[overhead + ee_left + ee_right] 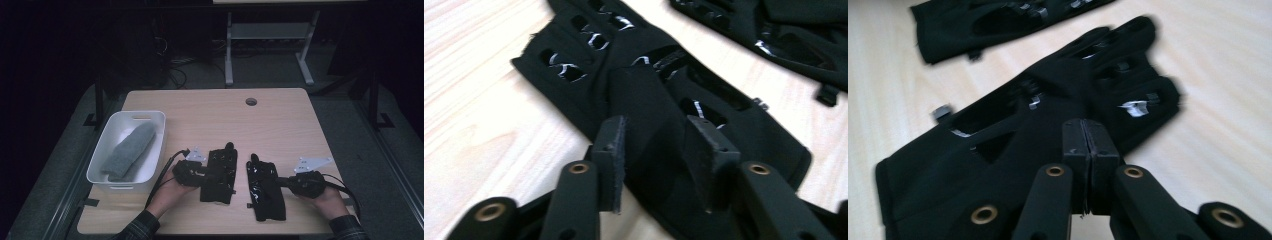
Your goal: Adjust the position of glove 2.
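Two black fingerless gloves lie flat, side by side, near the front edge of the wooden table (280, 107). The left glove (219, 175) is short and squarish; its back carries rows of cut-out slots with pale glints. The right glove (265, 189) is longer, with a glossy patch and a small tab at its side. The left gripper (659, 150) rests over the left glove, jaws apart, pads not pressing the fabric. The right gripper (1090, 150) sits at the right glove's edge, pads pressed together; whether fabric is pinched cannot be told. A white bin (100, 172) at the left holds a grey cloth roll (129, 150)
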Available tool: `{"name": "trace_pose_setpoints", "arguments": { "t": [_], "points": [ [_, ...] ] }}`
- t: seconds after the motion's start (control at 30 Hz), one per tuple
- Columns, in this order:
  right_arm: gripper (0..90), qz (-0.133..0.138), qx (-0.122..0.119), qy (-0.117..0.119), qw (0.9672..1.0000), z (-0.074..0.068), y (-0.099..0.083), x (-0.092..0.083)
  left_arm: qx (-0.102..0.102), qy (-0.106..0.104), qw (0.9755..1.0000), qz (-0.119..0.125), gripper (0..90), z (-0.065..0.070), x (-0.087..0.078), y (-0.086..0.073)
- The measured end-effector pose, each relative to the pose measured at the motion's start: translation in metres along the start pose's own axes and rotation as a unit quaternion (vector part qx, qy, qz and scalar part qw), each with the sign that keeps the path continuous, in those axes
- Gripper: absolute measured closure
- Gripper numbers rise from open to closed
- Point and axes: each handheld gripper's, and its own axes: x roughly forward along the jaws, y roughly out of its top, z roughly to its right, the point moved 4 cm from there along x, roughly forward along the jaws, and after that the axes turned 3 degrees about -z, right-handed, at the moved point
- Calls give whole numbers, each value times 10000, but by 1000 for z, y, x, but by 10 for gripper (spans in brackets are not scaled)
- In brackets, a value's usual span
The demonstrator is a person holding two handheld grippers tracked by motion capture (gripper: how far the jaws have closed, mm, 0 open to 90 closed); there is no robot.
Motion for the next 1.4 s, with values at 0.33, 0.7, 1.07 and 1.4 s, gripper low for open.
{"name": "trace_pose_setpoints", "arguments": {
  "t": [0.33,0.7,1.07,1.4],
  "points": [
    [900,-400,-156,17,9991,-8,2,23,-71,80,9998,-164,504,-5,4,-4],
    [900,-327,-28,-327,9989,1,18,39,-83,142,9997,-183,494,-6,5,-5],
    [900,-394,-12,-618,9973,9,17,34,-50,74,9997,-231,527,-2,8,-5],
    [900,-407,-9,-657,9970,7,16,33,275,-20,9989,-374,625,11,7,-13]
  ]
}}
